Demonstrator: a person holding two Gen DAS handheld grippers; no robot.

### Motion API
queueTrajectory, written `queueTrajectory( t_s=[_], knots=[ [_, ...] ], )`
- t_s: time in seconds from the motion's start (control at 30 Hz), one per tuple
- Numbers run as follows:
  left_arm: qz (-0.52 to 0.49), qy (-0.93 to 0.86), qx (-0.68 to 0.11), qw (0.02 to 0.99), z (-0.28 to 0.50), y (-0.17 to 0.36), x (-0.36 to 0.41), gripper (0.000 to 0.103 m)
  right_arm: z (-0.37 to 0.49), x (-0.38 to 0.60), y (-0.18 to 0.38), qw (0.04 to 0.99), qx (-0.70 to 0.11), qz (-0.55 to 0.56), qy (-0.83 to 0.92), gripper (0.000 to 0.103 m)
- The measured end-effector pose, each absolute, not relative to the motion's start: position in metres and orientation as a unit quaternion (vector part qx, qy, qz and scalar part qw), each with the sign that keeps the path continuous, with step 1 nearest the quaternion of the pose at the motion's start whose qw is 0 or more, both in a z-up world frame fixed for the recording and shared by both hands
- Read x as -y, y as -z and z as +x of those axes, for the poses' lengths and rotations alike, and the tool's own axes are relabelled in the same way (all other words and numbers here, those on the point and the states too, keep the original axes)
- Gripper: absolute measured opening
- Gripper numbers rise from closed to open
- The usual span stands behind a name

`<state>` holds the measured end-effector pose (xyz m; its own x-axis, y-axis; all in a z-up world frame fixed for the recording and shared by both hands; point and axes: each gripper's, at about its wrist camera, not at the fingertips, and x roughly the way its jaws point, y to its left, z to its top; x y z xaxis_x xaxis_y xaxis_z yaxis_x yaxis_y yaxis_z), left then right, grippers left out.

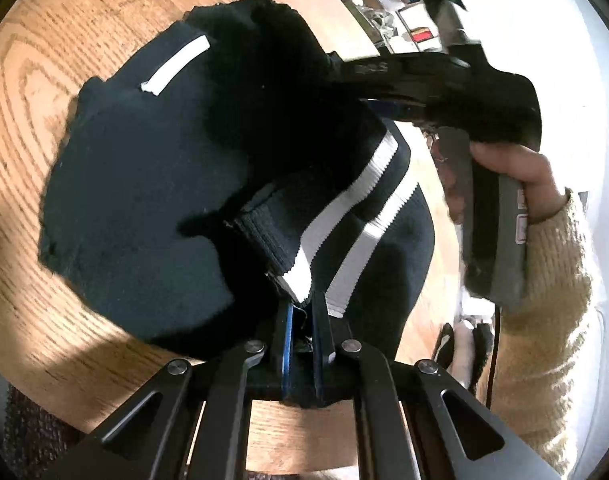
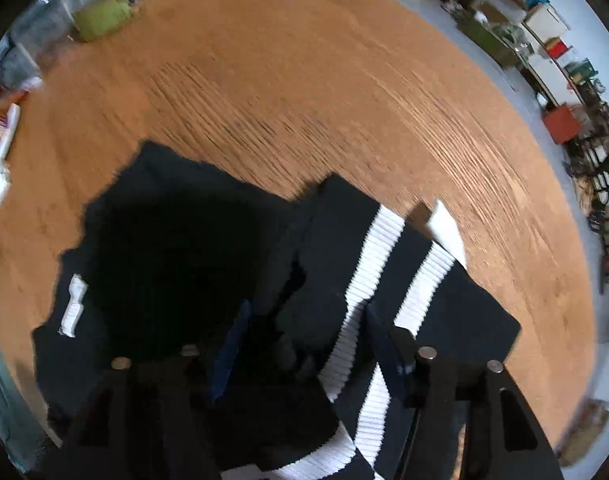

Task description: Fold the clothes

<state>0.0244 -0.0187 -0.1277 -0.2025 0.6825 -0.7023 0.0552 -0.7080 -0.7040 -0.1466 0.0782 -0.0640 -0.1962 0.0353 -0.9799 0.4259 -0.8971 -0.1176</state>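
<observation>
Wooden table [image 2: 304, 60]: bears the whole load.
Dark garment [image 1: 144, 184]: bunched at the near side; its white-striped ribbed band [image 1: 368, 184] runs from near to far-right.
Left gripper [image 1: 302, 320]: clamped on the band's near corner.
Right gripper [image 2: 304, 320]: directly above the band, jaws part-open, straddling the ribbing, not yet pinching; nearer to the free length.

lived-in home room, wooden table [image 2: 304, 60]; cluttered shelves [image 2: 544, 32], storage jars [image 2: 96, 0]
</observation>
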Motion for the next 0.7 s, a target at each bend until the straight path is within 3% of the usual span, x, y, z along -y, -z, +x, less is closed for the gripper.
queueTrajectory(
  t_s=[0.07, 0.4, 0.7],
  knots=[
    [-0.592, -0.707, 0.314, 0.227, 0.026, 0.127, 0.018, 0.008, -0.149, -0.094, 0.053, 0.141, -0.153, 0.616, 0.76, 0.02],
    [-0.573, -0.709, 0.299, 0.284, 0.034, 0.102, -0.01, 0.008, -0.156, -0.222, 0.012, 0.151, 0.06, 0.596, 0.786, 0.017],
    [-0.556, -0.726, 0.318, 0.249, 0.032, 0.096, 0.011, 0.008, -0.139, -0.229, 0.009, 0.159, 0.105, 0.584, 0.789, 0.016]
  ],
)
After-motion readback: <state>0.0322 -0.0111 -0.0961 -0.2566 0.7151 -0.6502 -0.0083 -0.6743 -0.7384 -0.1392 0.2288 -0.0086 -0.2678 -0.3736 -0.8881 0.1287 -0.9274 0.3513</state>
